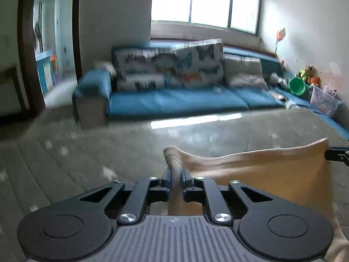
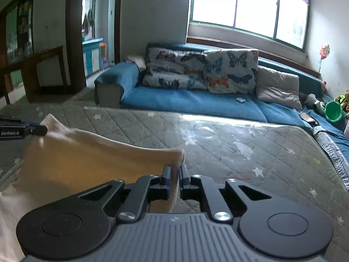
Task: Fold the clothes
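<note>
Item 1: left gripper, black linkage with blue pads, jaws narrow and clamped on a bunched corner of the garment; the cloth passes between the pads and rises just past them.

Item 2: right gripper, same make, jaws nearly together and pinching the opposite corner of the garment; a thin fold of cloth stands between the pads. Its tip also shows at the right edge of the left wrist view, touching the cloth's far corner.

Item 3: peach garment, plain light fabric, lifted and stretched between the 2 grippers, top edge sagging in a shallow curve, lower part hanging toward the surface below. In the right wrist view it runs leftward to the other gripper's tip.

Item 4: quilted mattress, grey-green with pale star print and diamond stitching, lying under the garment and reaching to the sofa; glare on its far part.

Item 5: blue sofa, just beyond the mattress, bearing 2 butterfly-print cushions and 1 plain beige cushion.

Item 6: green bucket, at the sofa's right end, near soft toys.

Item 7: window, bright, behind the sofa.

Item 8: doorway, left of the sofa, open to another room.
</note>
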